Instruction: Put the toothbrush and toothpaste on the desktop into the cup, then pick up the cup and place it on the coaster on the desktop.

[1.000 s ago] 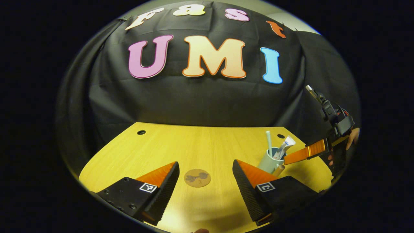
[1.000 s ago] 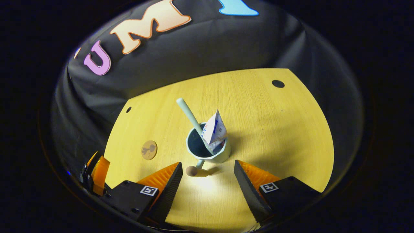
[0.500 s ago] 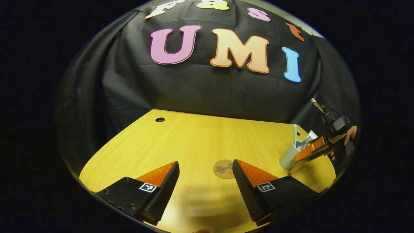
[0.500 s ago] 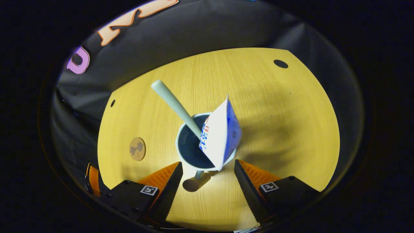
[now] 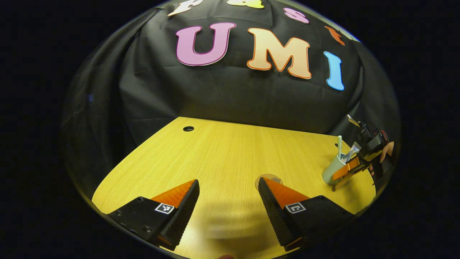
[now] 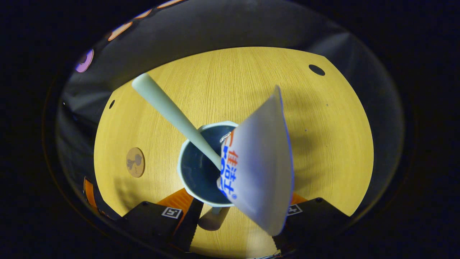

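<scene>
Your right gripper (image 6: 230, 216) straddles the cup (image 6: 201, 172), fingers apart; whether they press, I cannot tell. Squeeze low, lift level toward the coaster (image 6: 135, 162); left gripper (image 5: 229, 201) hangs open

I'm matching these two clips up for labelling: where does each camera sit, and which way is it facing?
Left gripper view: rides the left gripper, low over the desktop, facing the booth wall; its own fingers show, and a hand far right.
Right gripper view: rides the right gripper, looking steeply down into the cup holding toothbrush and toothpaste.
Shared: cup, coaster, desktop.
</scene>
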`<state>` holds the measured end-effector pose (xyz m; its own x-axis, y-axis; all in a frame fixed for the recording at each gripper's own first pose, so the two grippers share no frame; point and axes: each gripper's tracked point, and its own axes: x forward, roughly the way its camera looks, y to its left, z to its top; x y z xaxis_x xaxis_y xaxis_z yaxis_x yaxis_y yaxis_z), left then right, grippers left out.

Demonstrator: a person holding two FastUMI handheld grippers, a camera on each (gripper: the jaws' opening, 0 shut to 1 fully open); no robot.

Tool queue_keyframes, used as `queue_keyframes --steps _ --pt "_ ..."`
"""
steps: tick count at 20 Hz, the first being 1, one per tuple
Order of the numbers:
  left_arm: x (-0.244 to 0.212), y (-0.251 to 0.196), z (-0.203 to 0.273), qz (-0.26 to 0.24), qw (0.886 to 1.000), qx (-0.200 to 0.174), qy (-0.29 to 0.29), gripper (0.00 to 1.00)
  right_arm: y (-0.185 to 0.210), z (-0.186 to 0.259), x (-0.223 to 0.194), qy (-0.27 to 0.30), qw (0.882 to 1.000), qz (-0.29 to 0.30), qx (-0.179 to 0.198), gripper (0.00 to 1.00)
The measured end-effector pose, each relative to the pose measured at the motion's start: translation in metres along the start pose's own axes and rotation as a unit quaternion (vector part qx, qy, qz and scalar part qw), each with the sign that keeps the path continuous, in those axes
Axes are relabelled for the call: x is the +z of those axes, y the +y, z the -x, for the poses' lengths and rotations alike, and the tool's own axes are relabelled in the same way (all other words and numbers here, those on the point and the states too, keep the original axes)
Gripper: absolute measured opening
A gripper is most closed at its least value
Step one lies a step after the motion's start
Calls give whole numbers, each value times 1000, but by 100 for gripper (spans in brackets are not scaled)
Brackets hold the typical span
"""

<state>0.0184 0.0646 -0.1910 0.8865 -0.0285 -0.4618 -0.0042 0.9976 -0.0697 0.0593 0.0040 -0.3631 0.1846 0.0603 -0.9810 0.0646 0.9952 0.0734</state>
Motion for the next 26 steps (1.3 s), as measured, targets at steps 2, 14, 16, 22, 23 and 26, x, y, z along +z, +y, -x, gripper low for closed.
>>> queue_keyframes --steps 2,14,16,22,23,26 --pt "0 -2 -1 -3 1000 -5 2 95 0 -1 -4 6 1000 14 3 75" --pt "3 -6 -1 -9 1000 -22 2 95 19 12 -13 -9 997 69 15 24" --pt "1 -2 1 -7 1000 -22 3 95 21 16 -10 -15 997 76 19 28" --pt "3 12 2 -3 1000 -21 1 95 26 16 -11 -20 994 94 41 27" --pt "2 15 1 -3 1000 -20 2 95 28 16 -8 -23 994 97 46 27" --pt "2 26 1 2 1000 -18 2 95 28 18 -5 -21 992 113 58 23"
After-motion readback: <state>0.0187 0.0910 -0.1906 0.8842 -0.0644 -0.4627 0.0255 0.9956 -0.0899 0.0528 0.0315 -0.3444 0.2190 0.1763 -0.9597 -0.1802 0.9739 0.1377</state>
